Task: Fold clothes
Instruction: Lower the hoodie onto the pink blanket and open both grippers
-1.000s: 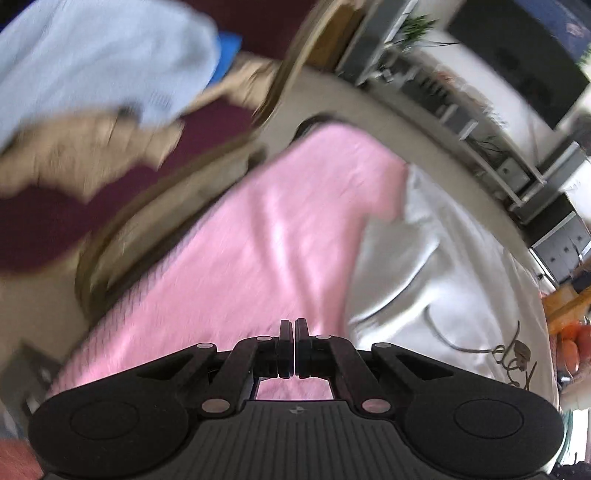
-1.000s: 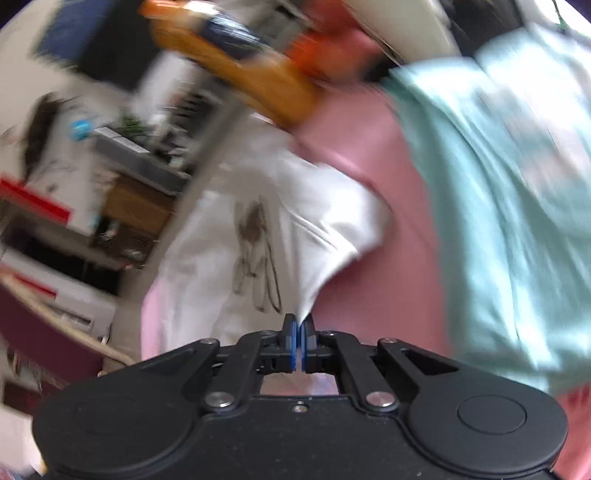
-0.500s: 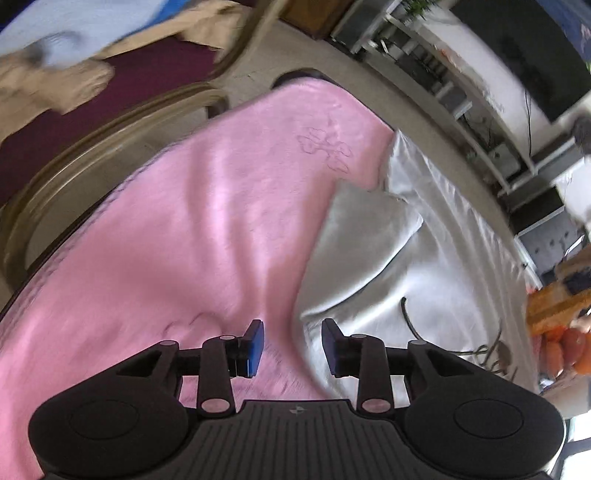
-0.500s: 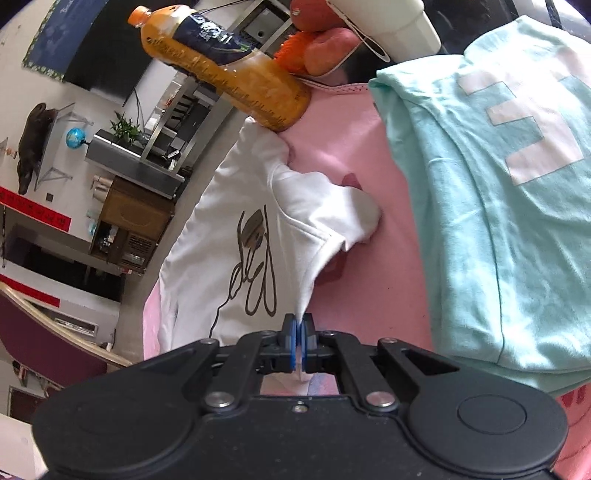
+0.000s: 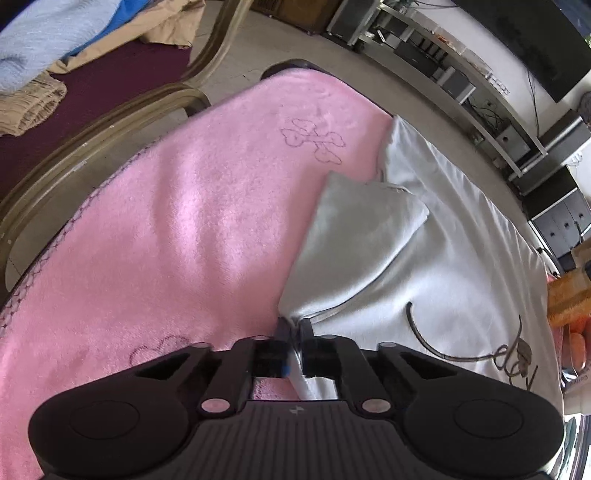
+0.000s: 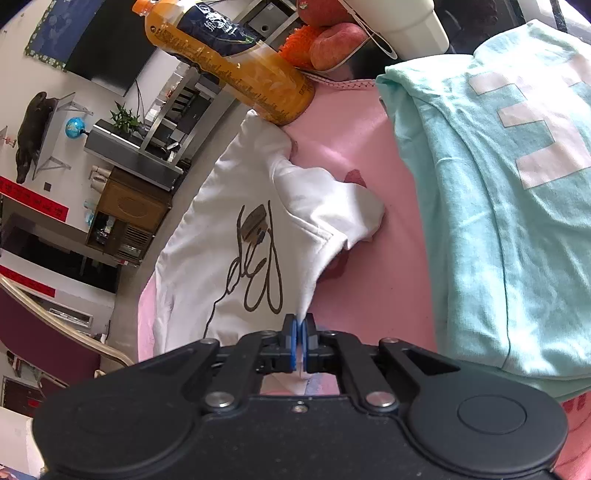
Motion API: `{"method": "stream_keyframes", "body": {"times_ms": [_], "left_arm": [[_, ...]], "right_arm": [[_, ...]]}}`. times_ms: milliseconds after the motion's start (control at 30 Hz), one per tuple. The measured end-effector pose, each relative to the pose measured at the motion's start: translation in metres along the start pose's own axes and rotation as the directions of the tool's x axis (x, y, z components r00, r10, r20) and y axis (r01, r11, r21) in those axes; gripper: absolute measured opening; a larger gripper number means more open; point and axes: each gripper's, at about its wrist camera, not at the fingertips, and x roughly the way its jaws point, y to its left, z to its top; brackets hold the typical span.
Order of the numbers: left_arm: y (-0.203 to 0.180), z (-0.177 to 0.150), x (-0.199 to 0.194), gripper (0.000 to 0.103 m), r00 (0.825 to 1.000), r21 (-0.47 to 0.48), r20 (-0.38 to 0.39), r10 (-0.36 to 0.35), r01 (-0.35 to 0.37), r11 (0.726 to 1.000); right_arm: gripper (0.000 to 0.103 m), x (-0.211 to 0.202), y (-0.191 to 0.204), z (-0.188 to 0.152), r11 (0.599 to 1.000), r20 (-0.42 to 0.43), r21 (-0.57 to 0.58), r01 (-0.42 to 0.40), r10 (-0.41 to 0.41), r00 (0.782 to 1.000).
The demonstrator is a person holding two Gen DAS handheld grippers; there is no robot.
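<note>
A white T-shirt (image 5: 436, 266) with a dark line drawing lies spread on a pink towel (image 5: 192, 236) that covers the table. Its near sleeve is folded inward over the body. My left gripper (image 5: 293, 328) is shut on the shirt's edge near that sleeve, with cloth pinched between the pads. In the right wrist view the same white T-shirt (image 6: 221, 236) lies ahead, and my right gripper (image 6: 300, 325) is shut on a raised corner of its other side, pulling the fabric into a taut ridge.
A folded mint T-shirt (image 6: 498, 206) with white letters lies right of the white one. An orange drink bottle (image 6: 229, 55), fruit (image 6: 332, 44) and a white container (image 6: 402, 26) stand at the far edge. A wooden chair (image 5: 110, 122) with clothes stands beyond the towel's left side.
My left gripper was shut, opened beside the white shirt's edge, then moved in and shut on it. The right gripper kept its hold on the shirt and steadied.
</note>
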Motion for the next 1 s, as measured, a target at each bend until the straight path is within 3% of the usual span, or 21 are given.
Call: {"method": "stream_keyframes", "body": {"times_ms": [167,333,567,800,1000], "left_arm": [[-0.004,0.003,-0.036,0.002,0.997,-0.026,0.078,-0.008,0.01,1.0],[-0.001,0.013,-0.098,0.002,0.987,-0.033,0.156,-0.048,0.054,0.998],[0.023,0.003,-0.154,0.002,0.984,-0.012,0.164,-0.07,0.073,0.997],[0.051,-0.051,-0.131,0.002,0.997,0.034,0.06,-0.048,0.046,0.998],[0.058,-0.081,-0.103,0.003,0.999,0.044,0.032,0.042,-0.044,0.998]], "right_arm": [[0.003,-0.004,0.002,0.002,1.0,0.047,0.0,0.012,-0.012,0.999],[0.002,-0.022,0.016,0.007,0.998,0.066,0.036,-0.058,0.055,0.996],[0.002,-0.073,0.05,-0.006,0.996,0.076,-0.032,-0.081,0.083,0.994],[0.002,-0.099,0.025,-0.043,0.997,0.062,-0.076,0.024,-0.019,0.998],[0.002,-0.086,-0.01,-0.058,0.988,0.039,-0.054,0.143,-0.141,0.989]]}}
